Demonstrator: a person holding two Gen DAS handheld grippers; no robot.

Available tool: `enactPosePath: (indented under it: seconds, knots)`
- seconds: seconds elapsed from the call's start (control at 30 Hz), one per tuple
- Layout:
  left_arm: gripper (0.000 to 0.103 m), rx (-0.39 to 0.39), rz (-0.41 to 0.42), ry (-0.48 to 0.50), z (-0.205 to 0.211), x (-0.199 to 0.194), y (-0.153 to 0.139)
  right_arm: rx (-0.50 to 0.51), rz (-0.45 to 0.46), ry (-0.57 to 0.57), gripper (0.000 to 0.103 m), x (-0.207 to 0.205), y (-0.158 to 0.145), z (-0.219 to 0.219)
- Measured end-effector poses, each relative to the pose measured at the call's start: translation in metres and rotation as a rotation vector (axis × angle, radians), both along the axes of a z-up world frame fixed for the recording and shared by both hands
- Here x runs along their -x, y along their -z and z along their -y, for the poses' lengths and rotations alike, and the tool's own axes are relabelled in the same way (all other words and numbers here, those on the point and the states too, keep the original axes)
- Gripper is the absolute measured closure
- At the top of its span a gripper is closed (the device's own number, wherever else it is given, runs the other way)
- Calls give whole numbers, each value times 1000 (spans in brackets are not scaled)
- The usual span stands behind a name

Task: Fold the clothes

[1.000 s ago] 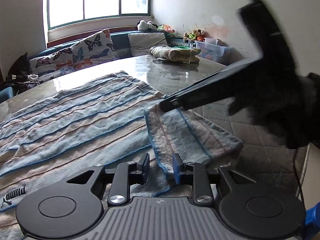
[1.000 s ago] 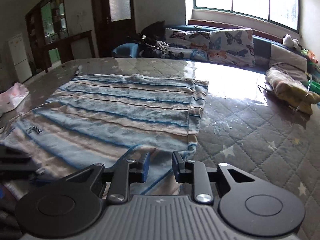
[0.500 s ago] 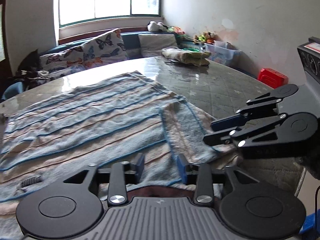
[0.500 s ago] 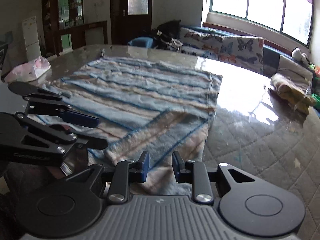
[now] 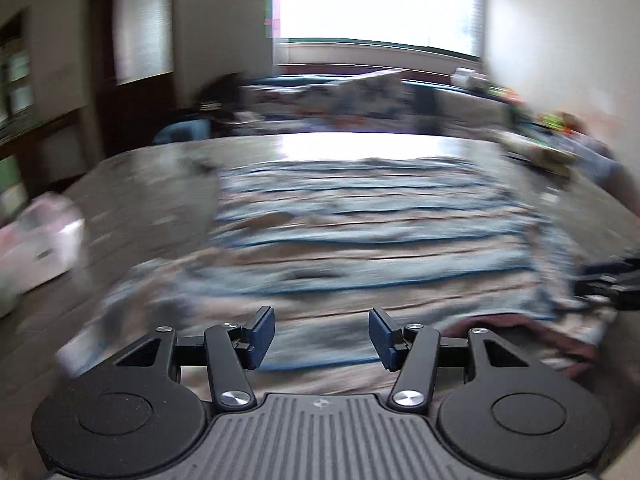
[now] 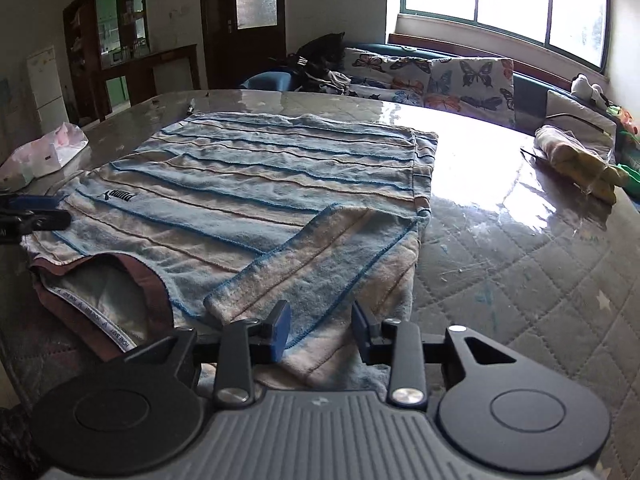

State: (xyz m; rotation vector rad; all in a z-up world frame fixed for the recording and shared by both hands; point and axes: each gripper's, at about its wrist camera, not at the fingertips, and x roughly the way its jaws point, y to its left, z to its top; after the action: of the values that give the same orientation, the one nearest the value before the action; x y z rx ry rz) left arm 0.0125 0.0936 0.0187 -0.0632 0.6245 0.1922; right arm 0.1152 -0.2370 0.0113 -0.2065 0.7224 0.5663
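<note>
Covering a glossy quilted table, the striped shirt lies below both grippers' spread jaws.

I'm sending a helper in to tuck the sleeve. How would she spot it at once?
On the quilted table lies a blue-and-beige striped shirt. Its sleeve is the flap folded diagonally across the body, just ahead of the right gripper, its stripes slanting against the shirt's.

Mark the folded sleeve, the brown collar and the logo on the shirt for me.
folded sleeve (image 6: 320,264), right wrist view, middle of the sleeve panel
brown collar (image 6: 150,284), right wrist view, right side of the neck band
logo (image 6: 119,195), right wrist view, black print on the chest
</note>
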Motion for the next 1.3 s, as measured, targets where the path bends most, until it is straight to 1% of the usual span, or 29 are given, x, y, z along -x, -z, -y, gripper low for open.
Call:
enactPosePath:
  seconds: [0.23,0.37,0.47,0.53,0.63,0.7,0.73,0.77,0.8,0.87,1.03,1.2,1.3]
  knots:
    - [48,-24,-8,-337,-65,26,7,-2,1,4,69,0,0,0]
    - [49,0,-35,-451,-90,28,14,1,2,5,68,0,1,-1]
    - [49,33,-43,-491,-103,28,18,2,1,6,68,0,1,-1]
    - [50,42,-39,-496,-107,28,18,3,0,6,68,0,0,-1]
    - [61,53,-31,-489,-110,27,18,4,-1,7,68,0,0,-2]
    - [80,68,-15,-468,-111,26,18,5,0,8,68,0,0,-2]
    - [84,77,-4,-461,-112,26,18,5,0,8,68,0,0,-2]
    - [90,86,6,-454,-112,25,18,4,-1,10,68,-1,0,-2]
    - [94,104,19,-451,-115,26,17,3,-1,10,68,-1,0,-2]
    - [96,137,61,-434,-118,30,11,4,-1,11,68,0,0,-2]
    - [96,166,171,-331,-109,37,-13,3,0,14,67,-1,0,-3]
    - [96,180,226,-221,-96,40,-29,-5,-2,17,67,-1,1,-1]
    - [96,191,250,-127,-79,36,-35,-2,0,18,67,-1,0,-2]
